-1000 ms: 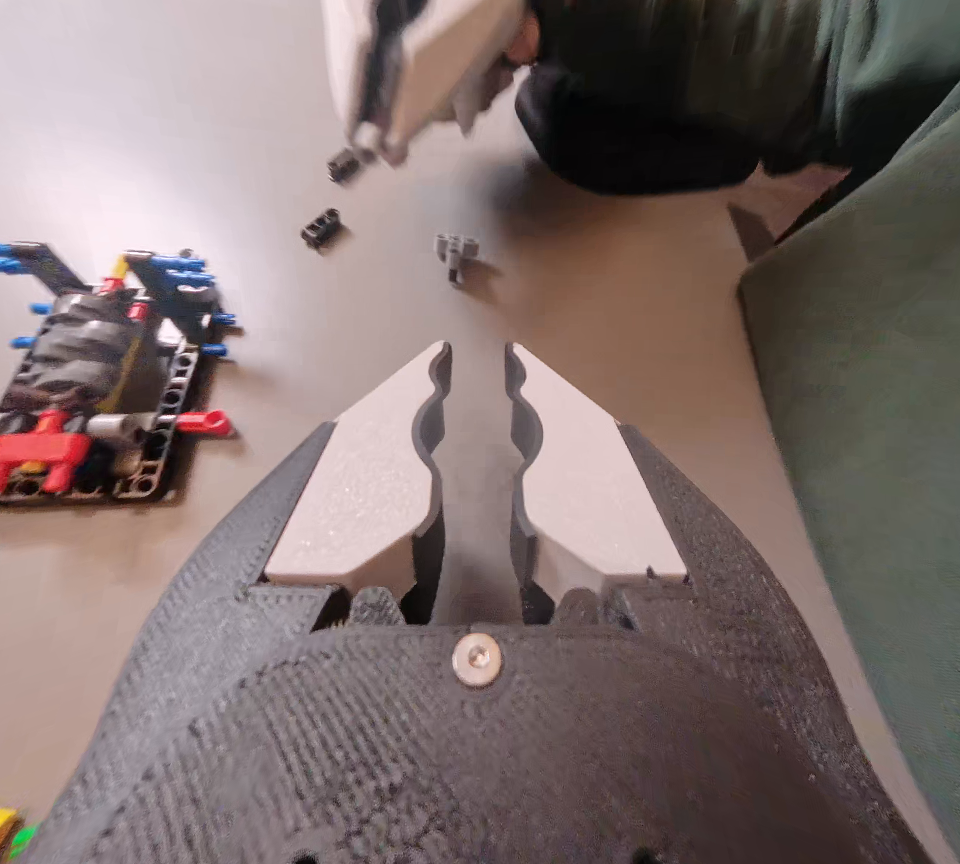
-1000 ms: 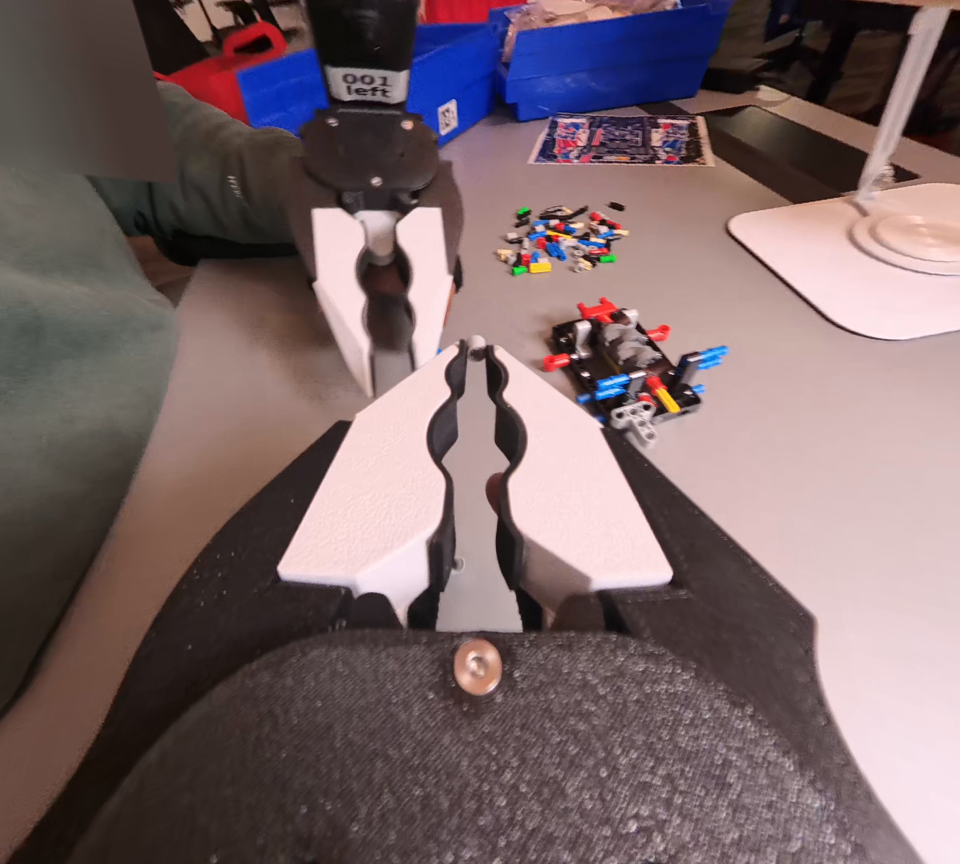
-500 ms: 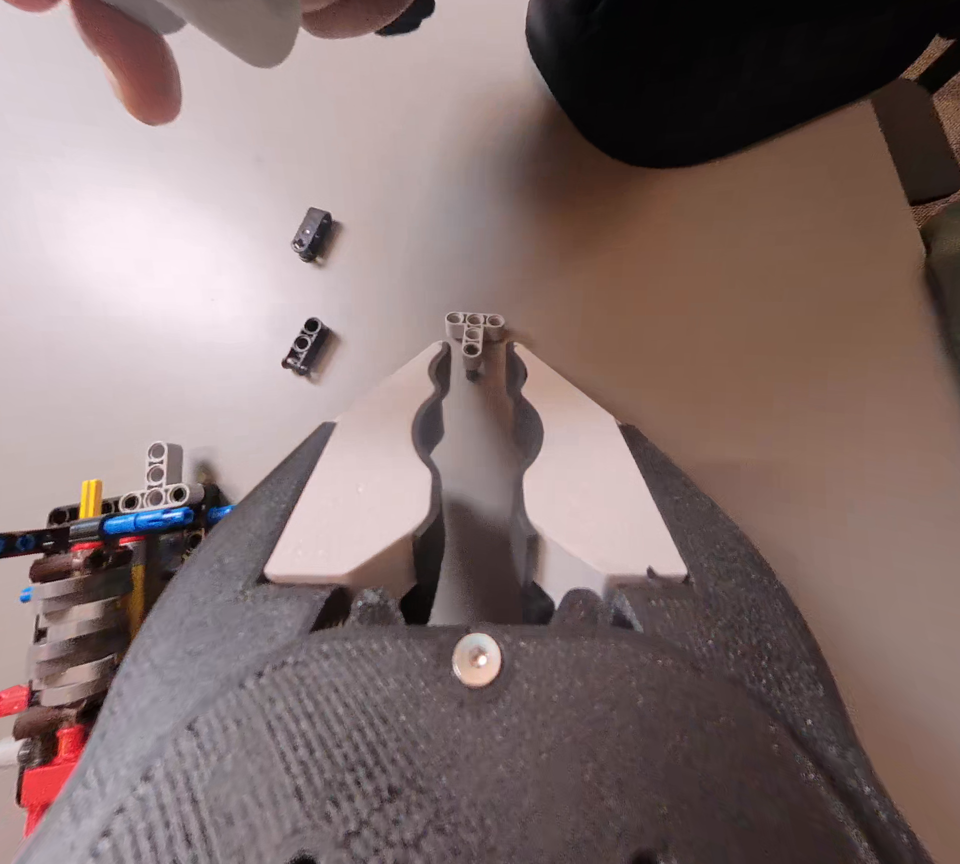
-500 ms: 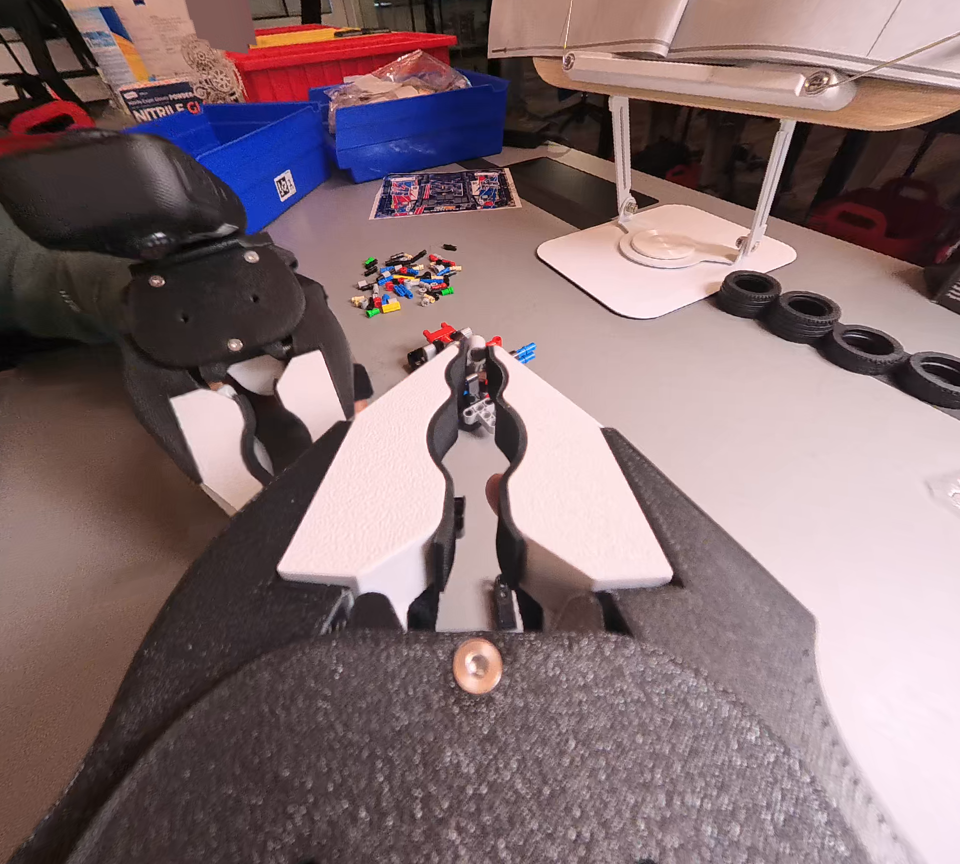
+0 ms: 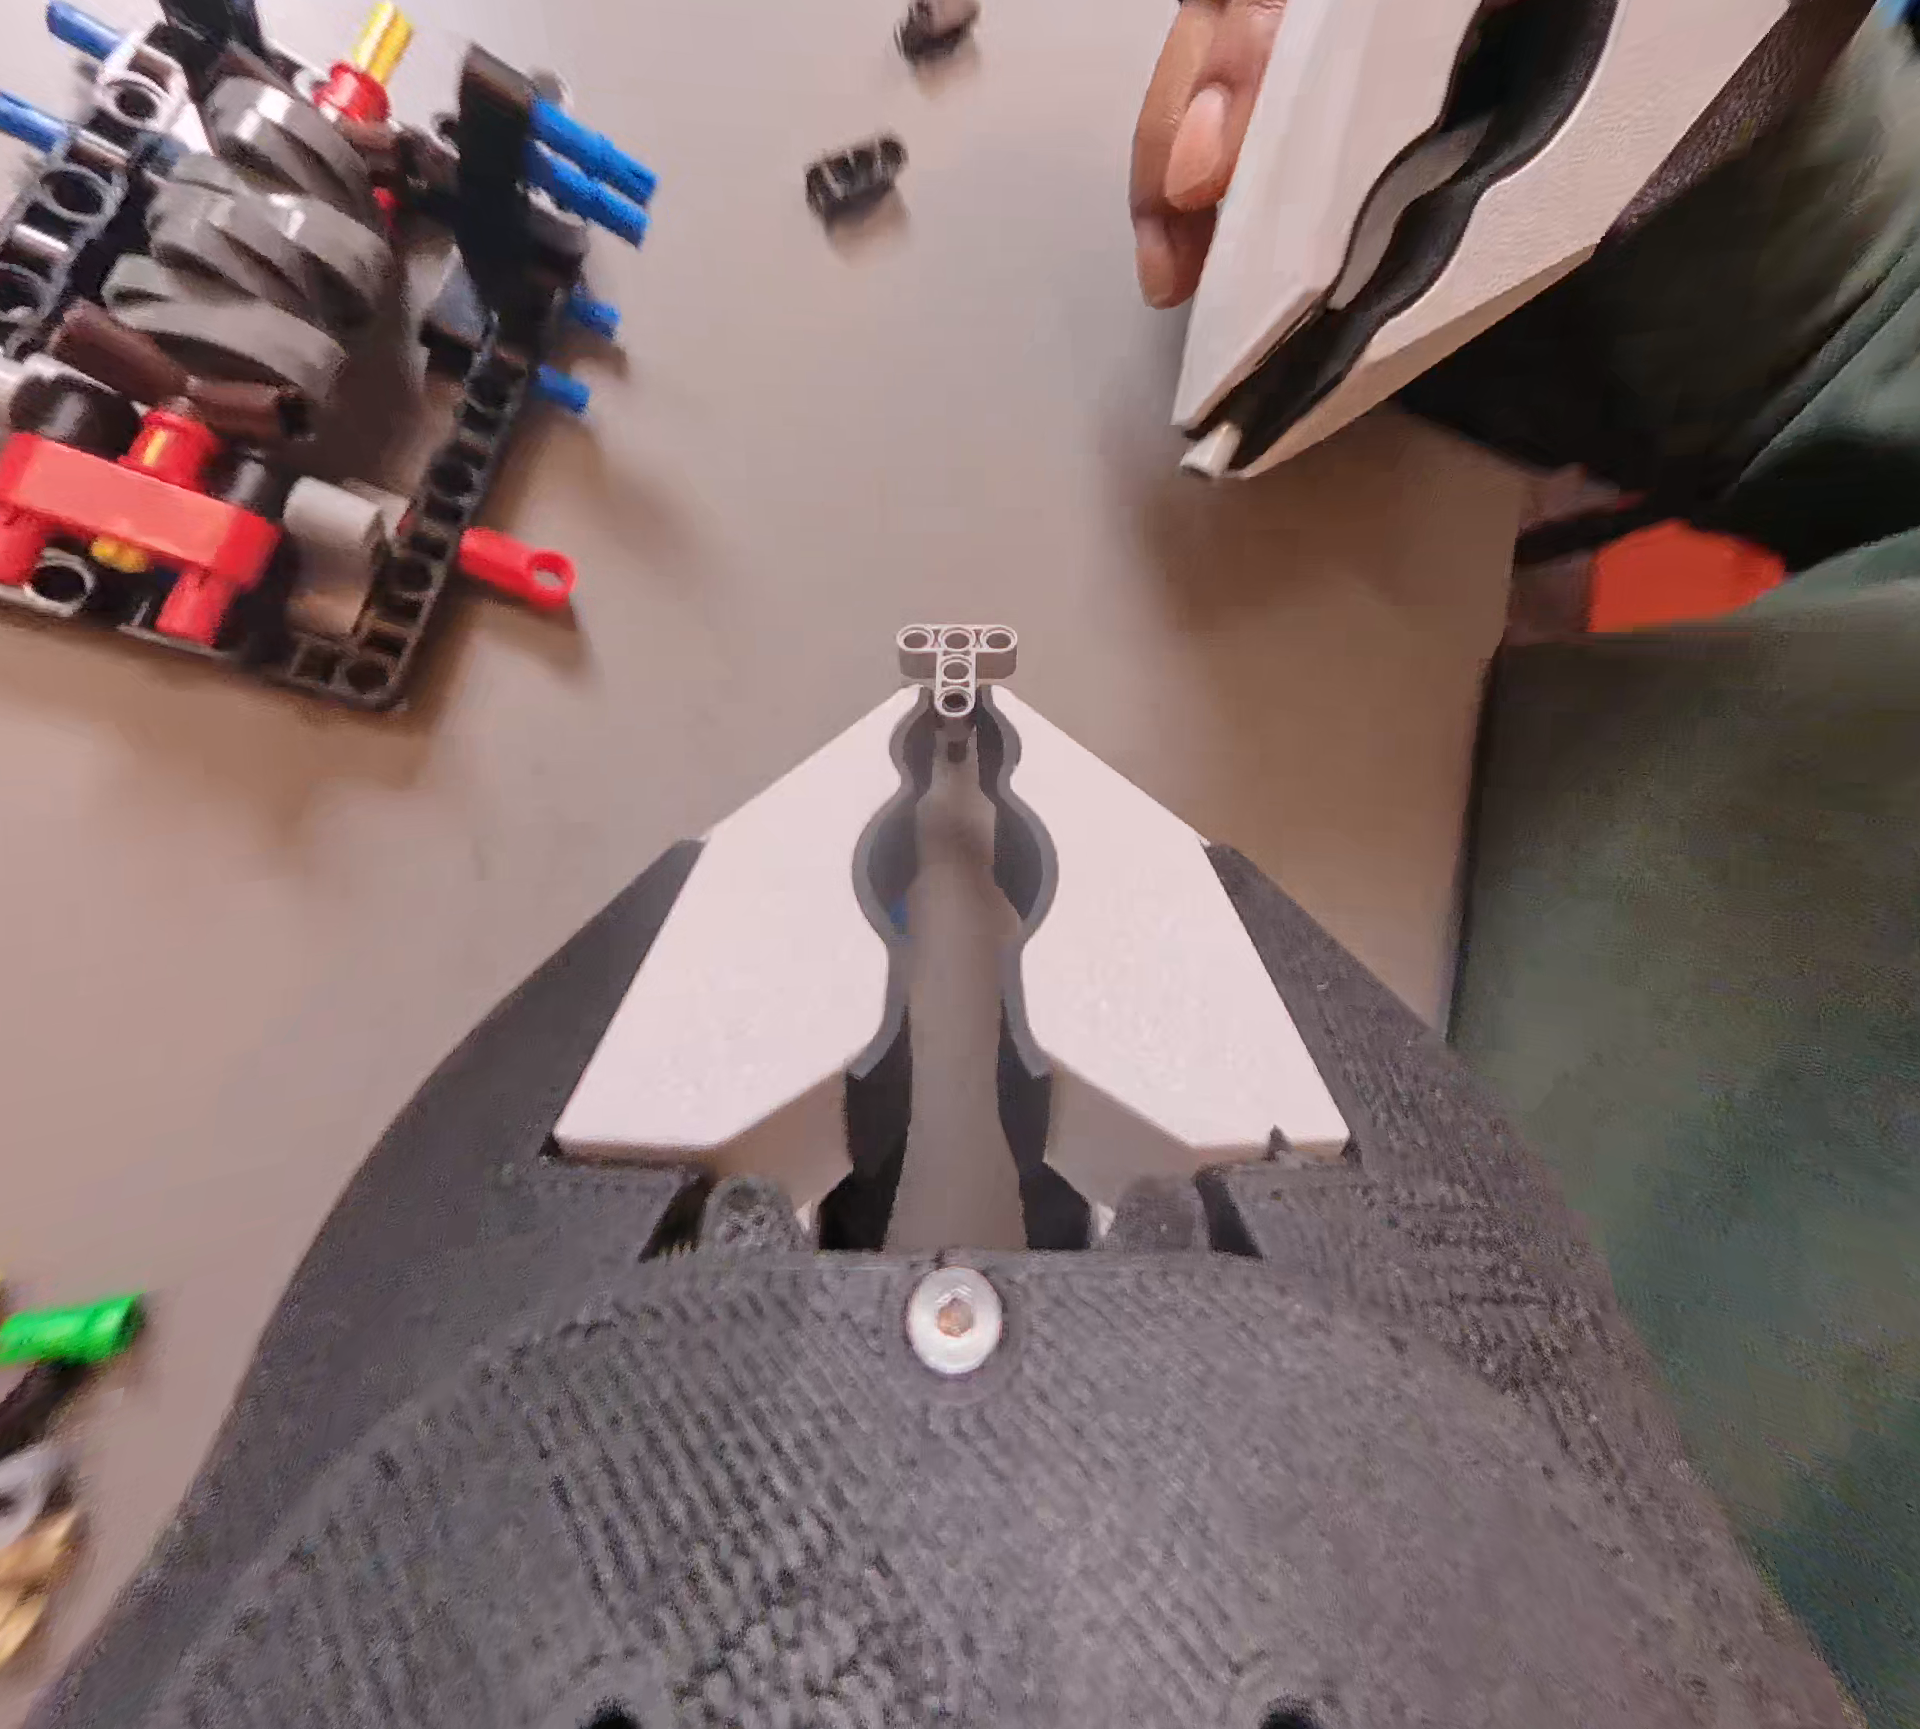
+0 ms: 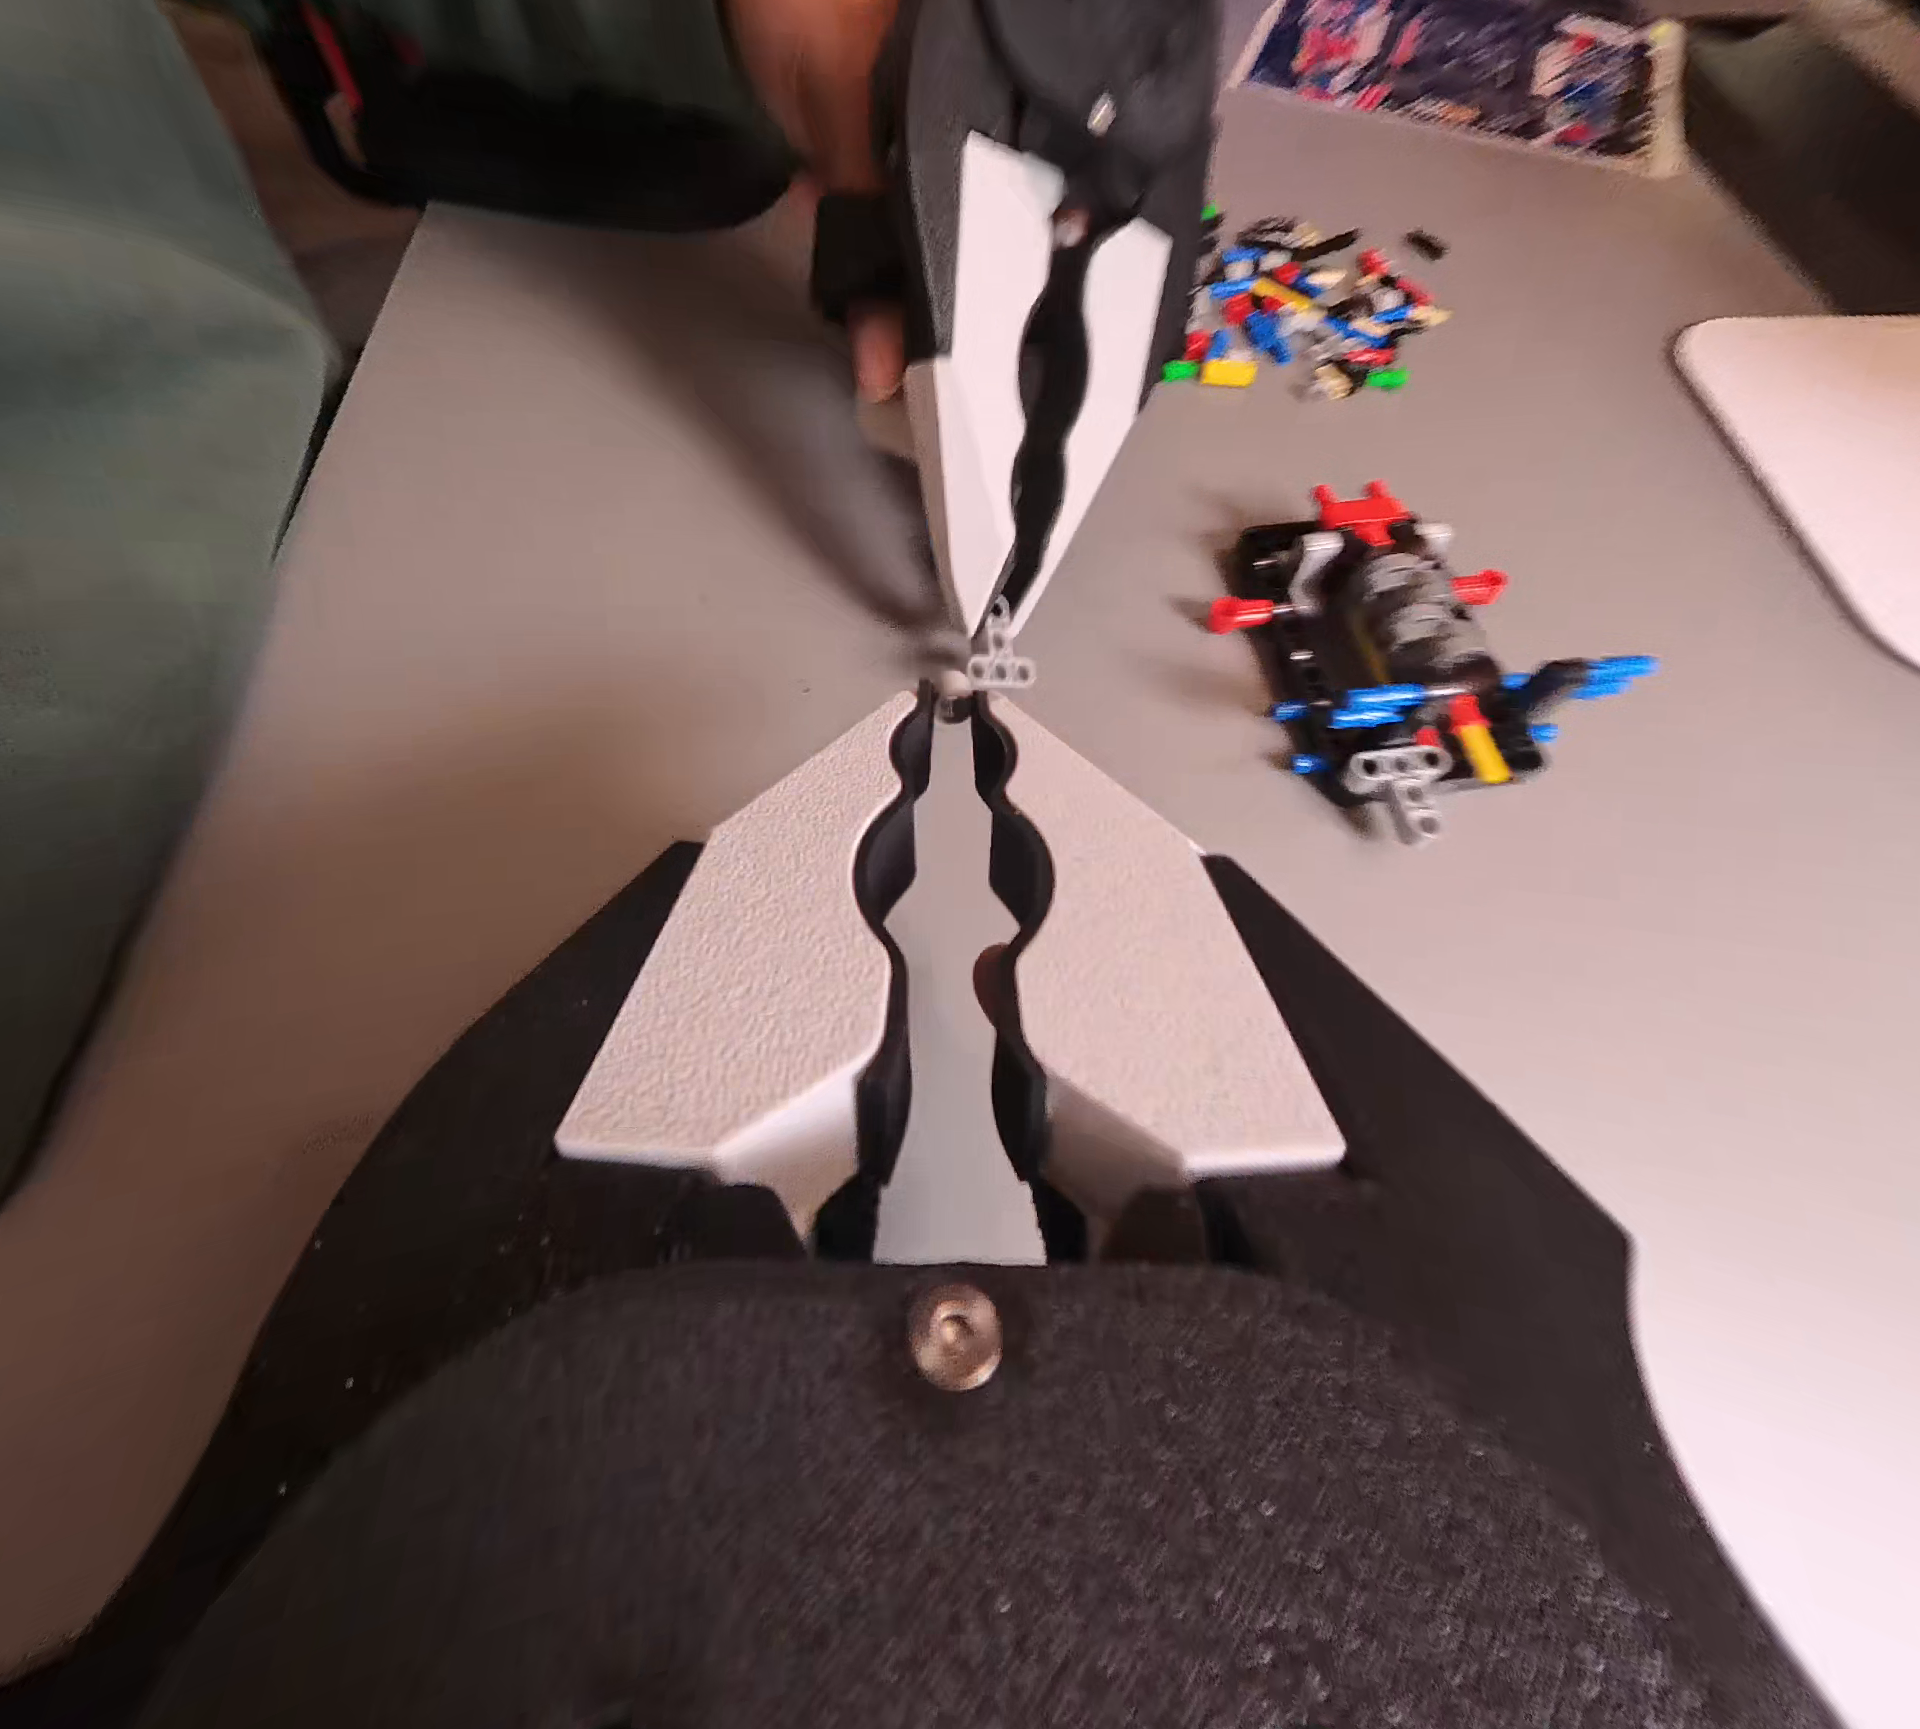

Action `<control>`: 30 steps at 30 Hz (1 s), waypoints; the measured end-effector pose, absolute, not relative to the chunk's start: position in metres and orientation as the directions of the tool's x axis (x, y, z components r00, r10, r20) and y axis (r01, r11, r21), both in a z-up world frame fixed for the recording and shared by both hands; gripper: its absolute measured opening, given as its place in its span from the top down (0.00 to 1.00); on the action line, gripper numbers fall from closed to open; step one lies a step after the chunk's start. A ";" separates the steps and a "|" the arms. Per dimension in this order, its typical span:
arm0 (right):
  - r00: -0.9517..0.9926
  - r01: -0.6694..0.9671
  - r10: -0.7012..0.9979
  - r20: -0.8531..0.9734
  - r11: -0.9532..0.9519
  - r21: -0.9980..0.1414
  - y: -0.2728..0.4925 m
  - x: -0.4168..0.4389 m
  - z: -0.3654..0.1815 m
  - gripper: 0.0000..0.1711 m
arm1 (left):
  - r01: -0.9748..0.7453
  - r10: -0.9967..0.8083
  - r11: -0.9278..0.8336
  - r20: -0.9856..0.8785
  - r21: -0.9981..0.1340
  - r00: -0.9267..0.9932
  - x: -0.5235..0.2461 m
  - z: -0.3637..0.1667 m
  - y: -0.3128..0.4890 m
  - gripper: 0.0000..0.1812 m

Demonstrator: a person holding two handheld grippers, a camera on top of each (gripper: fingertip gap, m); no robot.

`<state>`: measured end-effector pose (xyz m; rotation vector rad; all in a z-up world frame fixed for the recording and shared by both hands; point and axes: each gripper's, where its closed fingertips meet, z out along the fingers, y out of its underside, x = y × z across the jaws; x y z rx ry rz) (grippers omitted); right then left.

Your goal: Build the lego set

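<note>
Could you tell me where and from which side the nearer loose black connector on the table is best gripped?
Grip the black connector across its short width, coming straight down from above: it lies flat and apart from the other connector and the model, so both long sides look free.

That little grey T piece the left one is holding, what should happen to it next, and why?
Probably bring the two grippers' tips together. The left gripper pinches the grey T piece by its stem, holes facing out, and the right gripper holds a small light peg at its tip, just short of the piece. Sliding the peg into a hole looks like the next step.
</note>
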<state>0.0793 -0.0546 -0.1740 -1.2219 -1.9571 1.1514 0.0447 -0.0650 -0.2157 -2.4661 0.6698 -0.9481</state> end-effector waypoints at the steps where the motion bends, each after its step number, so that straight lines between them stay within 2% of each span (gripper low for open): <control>1: -0.452 0.449 0.892 0.014 0.241 -0.861 -0.061 0.078 -0.182 0.97 | -0.340 -0.585 -0.794 0.479 -0.505 0.654 0.043 -0.215 -0.070 0.97; 4: -0.481 0.486 0.877 0.020 0.285 -0.826 -0.067 0.078 -0.194 0.97 | -0.490 -0.646 -0.758 0.389 -0.431 0.657 0.039 -0.217 -0.074 0.97; 7: -0.460 0.480 0.888 0.003 0.252 -0.840 -0.060 0.082 -0.188 0.97 | -0.582 -0.688 -0.725 0.347 -0.367 0.638 0.043 -0.216 -0.069 0.97; 13: -0.404 0.474 0.914 0.018 0.226 -0.851 -0.041 0.092 -0.179 0.97 | -0.637 -0.710 -0.704 0.341 -0.314 0.616 0.057 -0.218 -0.051 0.95; 18: -0.394 0.484 0.919 0.030 0.235 -0.843 -0.036 0.096 -0.181 0.97 | -0.683 -0.780 -0.624 0.354 -0.379 0.516 0.064 -0.207 -0.049 0.89; 23: -0.393 0.478 0.919 0.029 0.231 -0.848 -0.034 0.097 -0.178 0.97 | -0.837 -0.969 -0.221 0.208 -0.501 0.131 0.051 -0.199 -0.064 0.81; 27: -0.387 0.490 0.922 0.021 0.225 -0.843 -0.033 0.097 -0.182 0.97 | -0.860 -0.983 -0.116 0.179 -0.498 0.029 0.046 -0.214 -0.062 0.74; 30: -0.381 0.493 0.924 0.017 0.218 -0.842 -0.032 0.097 -0.183 0.97 | -0.867 -0.981 -0.099 0.193 -0.489 0.004 0.045 -0.222 -0.062 0.78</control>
